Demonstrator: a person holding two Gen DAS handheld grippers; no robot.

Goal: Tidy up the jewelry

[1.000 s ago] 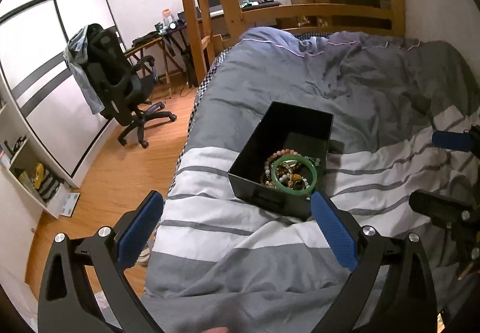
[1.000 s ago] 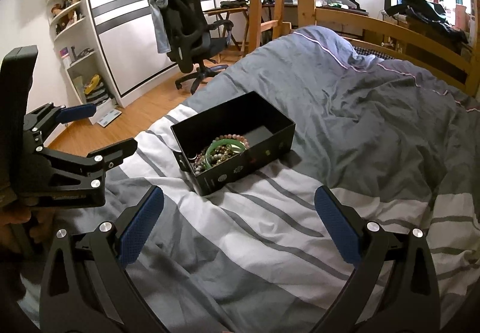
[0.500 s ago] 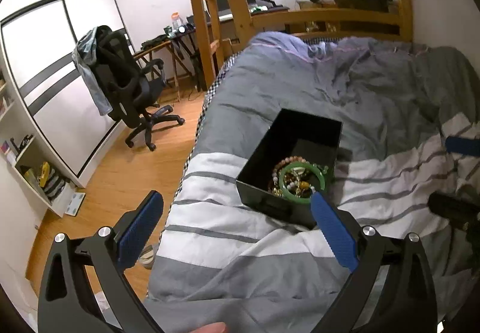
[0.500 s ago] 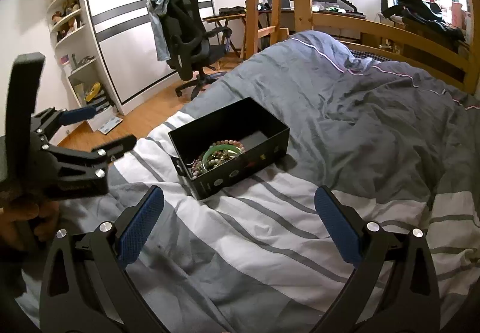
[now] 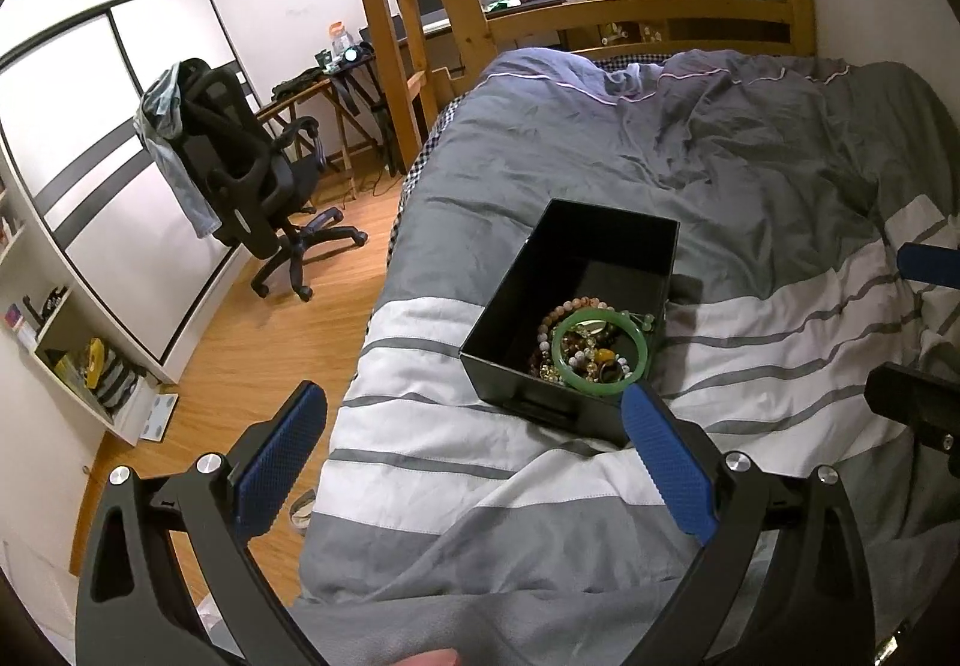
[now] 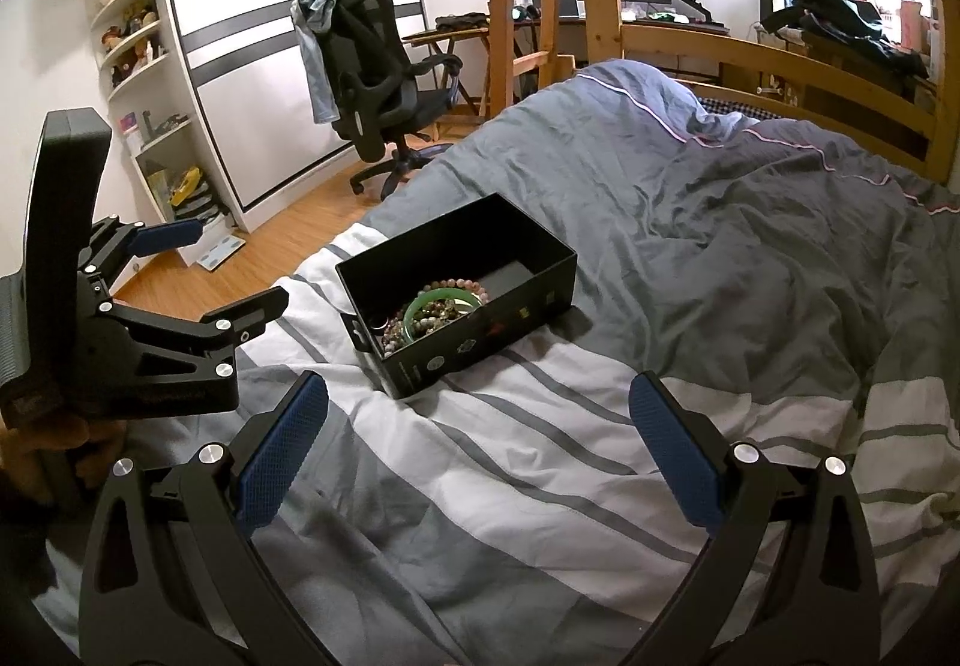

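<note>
Wooden floor (image 5: 252, 342), white walls, sliding wardrobe (image 6: 252, 54). Black office chair (image 5: 252, 174) beside wooden bunk ladder (image 5: 408, 24); grey striped duvet (image 6: 600, 456) covers the bed.

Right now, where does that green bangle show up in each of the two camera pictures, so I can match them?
Left wrist view: the green bangle lies lower centre-right, on the beaded bracelets at the near end of the black box, just above the right blue pad.
Right wrist view: the green bangle sits left of centre, again at the near end of the black box.
Shared landmark: the black office chair on the wooden floor.
</note>
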